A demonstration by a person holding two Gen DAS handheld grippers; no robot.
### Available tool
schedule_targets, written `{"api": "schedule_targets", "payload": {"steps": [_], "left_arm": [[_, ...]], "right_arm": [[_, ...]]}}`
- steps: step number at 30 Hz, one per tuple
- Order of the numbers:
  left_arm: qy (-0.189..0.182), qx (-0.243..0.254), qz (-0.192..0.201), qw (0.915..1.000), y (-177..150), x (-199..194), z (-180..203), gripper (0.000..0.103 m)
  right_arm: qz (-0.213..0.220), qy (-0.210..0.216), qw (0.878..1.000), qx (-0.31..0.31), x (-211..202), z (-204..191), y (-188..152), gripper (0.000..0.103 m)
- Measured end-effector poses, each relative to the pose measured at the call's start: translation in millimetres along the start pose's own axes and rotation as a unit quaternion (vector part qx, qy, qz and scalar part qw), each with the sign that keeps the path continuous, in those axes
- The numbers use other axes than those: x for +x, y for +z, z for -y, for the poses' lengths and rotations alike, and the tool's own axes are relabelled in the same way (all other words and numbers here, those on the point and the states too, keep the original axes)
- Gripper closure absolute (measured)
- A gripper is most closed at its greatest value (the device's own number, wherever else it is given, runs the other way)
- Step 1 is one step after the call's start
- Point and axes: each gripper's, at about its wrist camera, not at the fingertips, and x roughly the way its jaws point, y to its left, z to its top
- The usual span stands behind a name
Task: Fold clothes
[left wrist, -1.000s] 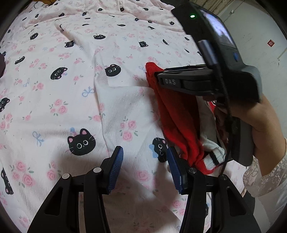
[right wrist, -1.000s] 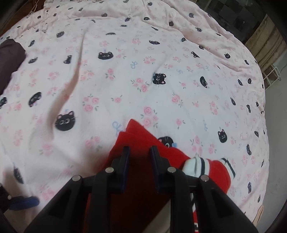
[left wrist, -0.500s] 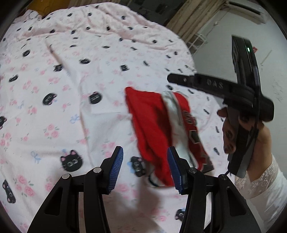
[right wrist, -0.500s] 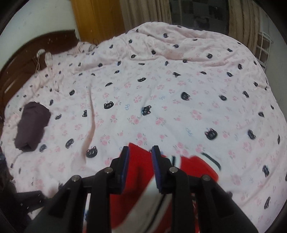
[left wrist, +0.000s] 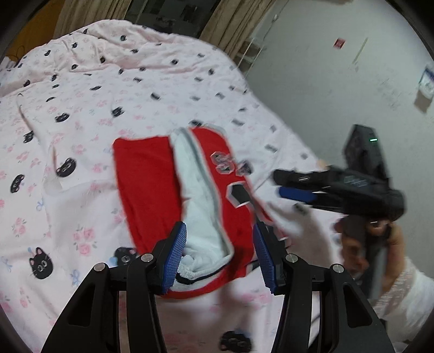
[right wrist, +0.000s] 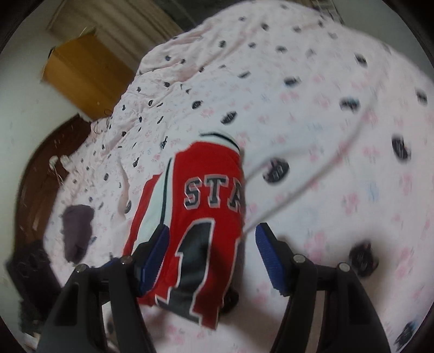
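A red and white jersey (left wrist: 152, 190) with dark letters and a number lies folded on the pink cat-print bedspread (left wrist: 67, 135). It also shows in the right wrist view (right wrist: 214, 214), lettering up. My left gripper (left wrist: 219, 255) is open, its blue pads (left wrist: 176, 255) apart above the jersey's near end, holding nothing. My right gripper (right wrist: 214, 260) is open above the jersey; in the left wrist view it (left wrist: 295, 192) hovers to the right of the garment, held by a hand.
A dark folded garment (right wrist: 77, 230) lies on the bedspread (right wrist: 339, 135) at the left. A wooden headboard (right wrist: 35, 184) and a brown cabinet (right wrist: 81, 70) stand beyond the bed. Curtains (left wrist: 225, 24) and a white wall (left wrist: 339, 81) border the bed's far side.
My right gripper has let go of the jersey and opened, pulling back to the right. The jersey has dropped flat on the bed. Both grippers have lifted higher.
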Motion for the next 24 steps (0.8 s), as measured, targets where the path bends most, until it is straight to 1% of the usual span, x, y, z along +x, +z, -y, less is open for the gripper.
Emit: {"api": "schedule_targets", "payload": {"steps": [2,4,5,8,11,15,17,19,24], "left_arm": [[0.032,-0.007,-0.025,0.9992,-4,12,-9,0.057],[0.04,-0.025,-0.036,0.9982,-8,18,-20,0.057],[0.034,-0.039,-0.038,0.9979,-8,20,-27,0.057],[0.021,-0.054,-0.045,0.9973,-8,25,-38,0.057],[0.022,-0.053,-0.049,0.9972,-10,27,-39,0.057],[0.023,-0.057,-0.052,0.9968,-12,26,-41,0.056],[0.02,-0.062,-0.053,0.9964,-12,26,-45,0.056],[0.015,-0.069,-0.054,0.996,-12,25,-47,0.056],[0.006,-0.078,-0.055,0.9954,-13,24,-51,0.056]], "right_arm": [[-0.009,0.025,0.999,0.035,-1,17,-8,0.035],[-0.018,0.048,0.997,0.056,0,28,-14,0.034],[-0.022,0.061,0.996,0.063,1,31,-17,0.034],[-0.04,0.098,0.992,0.071,6,35,-25,0.034],[-0.06,0.121,0.989,0.067,18,30,-30,0.034],[-0.067,0.136,0.986,0.071,38,24,-35,0.034],[-0.063,0.146,0.984,0.082,46,23,-36,0.029],[-0.06,0.149,0.983,0.088,55,20,-36,0.028],[-0.052,0.145,0.984,0.086,71,6,-35,0.028]]}}
